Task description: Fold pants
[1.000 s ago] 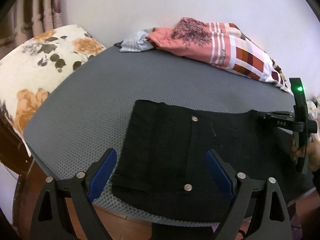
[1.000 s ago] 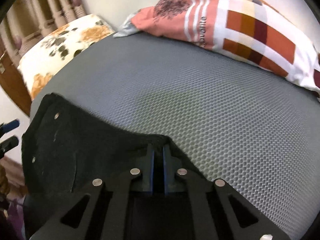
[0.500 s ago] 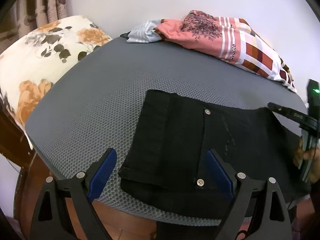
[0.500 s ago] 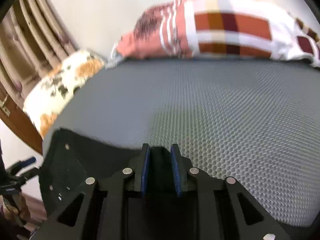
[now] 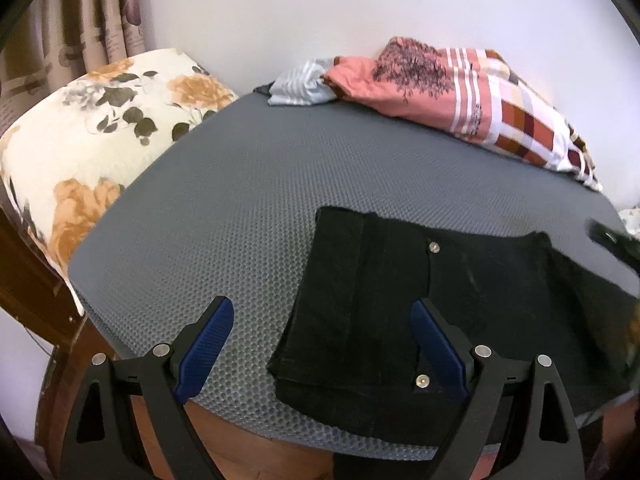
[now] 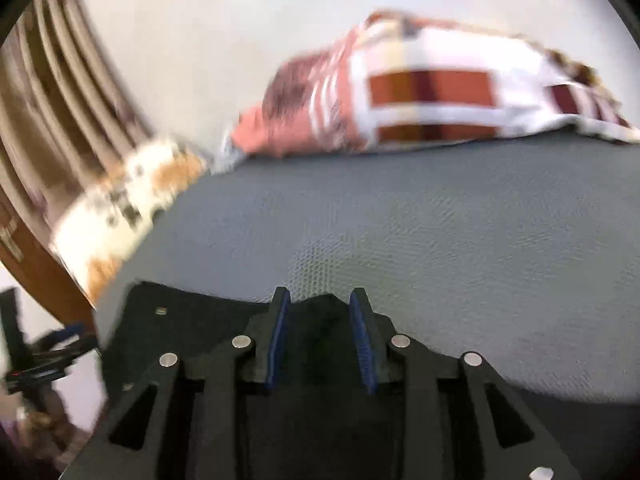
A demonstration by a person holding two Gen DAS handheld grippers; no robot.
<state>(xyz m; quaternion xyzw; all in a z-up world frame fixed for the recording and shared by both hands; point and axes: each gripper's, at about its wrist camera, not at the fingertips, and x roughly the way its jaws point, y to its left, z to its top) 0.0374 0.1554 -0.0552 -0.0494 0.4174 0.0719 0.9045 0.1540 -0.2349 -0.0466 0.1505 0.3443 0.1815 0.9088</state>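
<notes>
Far to the left of the left tongs (image 5: 320, 340) a floral pillow (image 5: 100, 140) rests at the edge of the bed (image 5: 248, 200), with a curtain (image 5: 80, 20) behind it. The left tongs stand wide apart with nothing between the blue pads — the left pad over bare grey mattress, the right pad over the near left part of the black pants (image 5: 420, 304). The pants lie folded flat on the bed near its front edge, straight ahead of these tongs and reaching off to their right. Beyond them, against the wall, sits a pink and checked blanket (image 5: 460, 96). The right tongs (image 6: 320, 340) have just been opening and stand a little apart — a raised fold of the pants (image 6: 320, 320) lies between the pads, though blur hides whether they touch it.
</notes>
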